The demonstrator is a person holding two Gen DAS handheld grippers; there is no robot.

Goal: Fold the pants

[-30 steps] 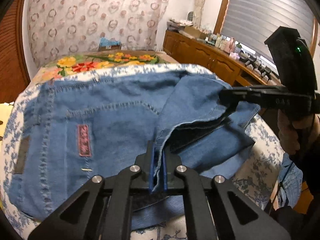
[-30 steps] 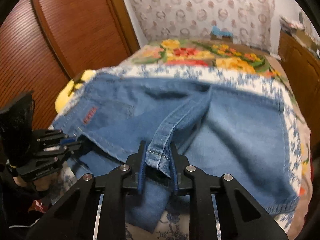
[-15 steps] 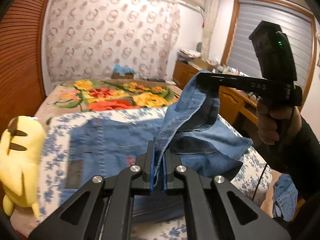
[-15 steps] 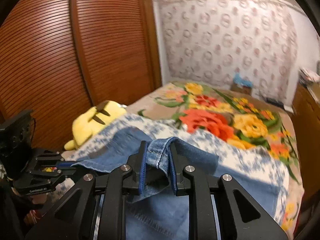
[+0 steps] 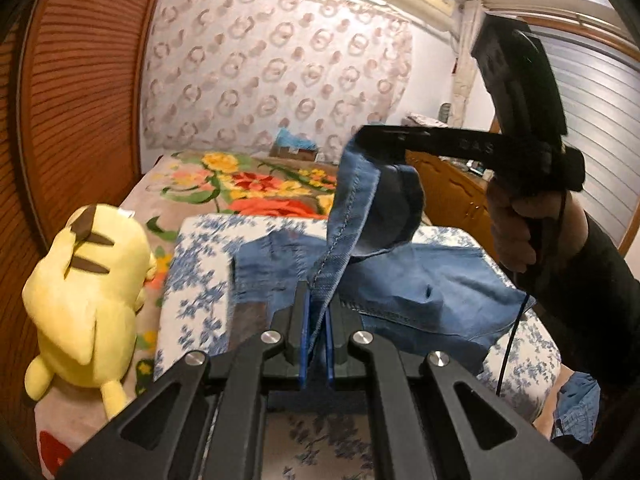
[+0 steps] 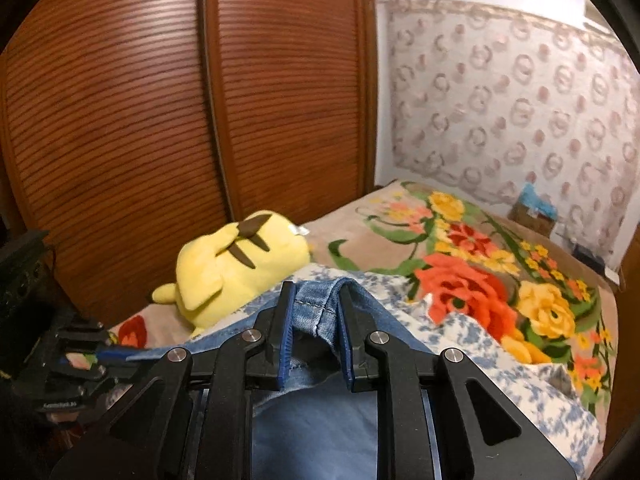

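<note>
Two hand-held grippers, jeans (image 5: 420,288) hem lifted

The right hand-held gripper (image 5: 362,140) bears raised letters, apparently "DAS".

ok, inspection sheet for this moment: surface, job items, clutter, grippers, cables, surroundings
Surface: blue-floral cloth over a flowered blanket.
Job's things: jeans, hem edge lifted off the cloth, the rest lying on it.
Clutter: yellow plush toy beside the cloth.
Grippers: left gripper and right gripper both shut on the jeans' hem.
Cables: black cable hanging below the right hand.
Surroundings: slatted wooden doors, patterned wall hanging.
</note>
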